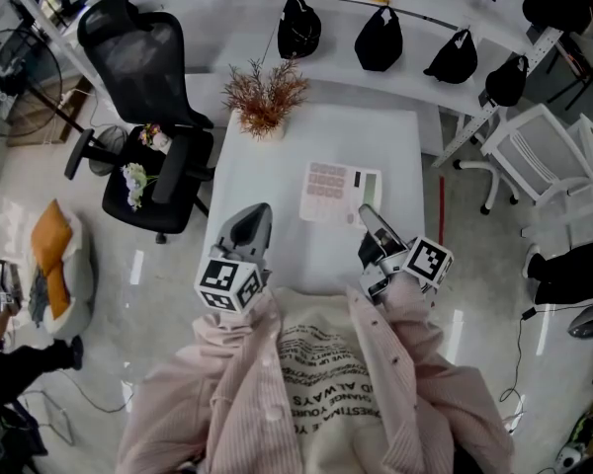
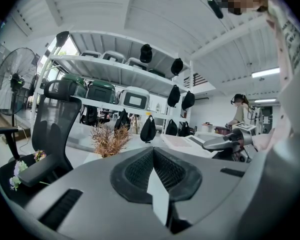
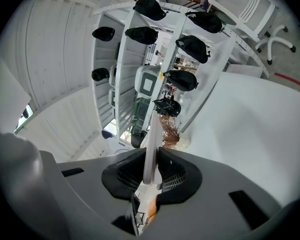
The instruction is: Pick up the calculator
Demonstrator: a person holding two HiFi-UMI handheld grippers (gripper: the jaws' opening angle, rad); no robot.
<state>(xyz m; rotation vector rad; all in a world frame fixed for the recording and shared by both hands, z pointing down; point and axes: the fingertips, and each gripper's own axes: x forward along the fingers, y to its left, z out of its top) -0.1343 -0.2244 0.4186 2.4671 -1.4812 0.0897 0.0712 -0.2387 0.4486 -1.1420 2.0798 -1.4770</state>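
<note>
**Finding.** The grasp stage appears complete, and the lift is what remains. The right gripper [image 1: 369, 215] has its jaws closed on the near right edge of the flat white calculator with pink keys and a pale green display [image 1: 338, 192]. Its own view shows the thin slab edge-on, pinched between both pads. The calculator sits over the middle of the white rectangular table [image 1: 277, 156], roughly flat to it. No view shows whether it has cleared the surface.

The left gripper [image 1: 258, 212] hovers over the table's near left part, well apart from the calculator. Its jaws are together with nothing between them, and it takes no part at present.

**Assessment of next move.** A plain upward raise is called for. As the hold is on one edge only, the far end may sag or swing about the pads. A slow, level rise would be prudent, with a firm pinch on such a smooth, thin casing.

**Surroundings.** A reddish-brown dried plant in a white pot [image 1: 265, 97] stands at the table's far end, apart from the calculator. A black mesh office chair [image 1: 143, 57] stands to the left and a white slatted chair [image 1: 534, 151] to the right. Black bags [image 1: 298, 28] hang along the white shelving beyond. None of these lies in the path of a lift, so no obstruction is noted.
</note>
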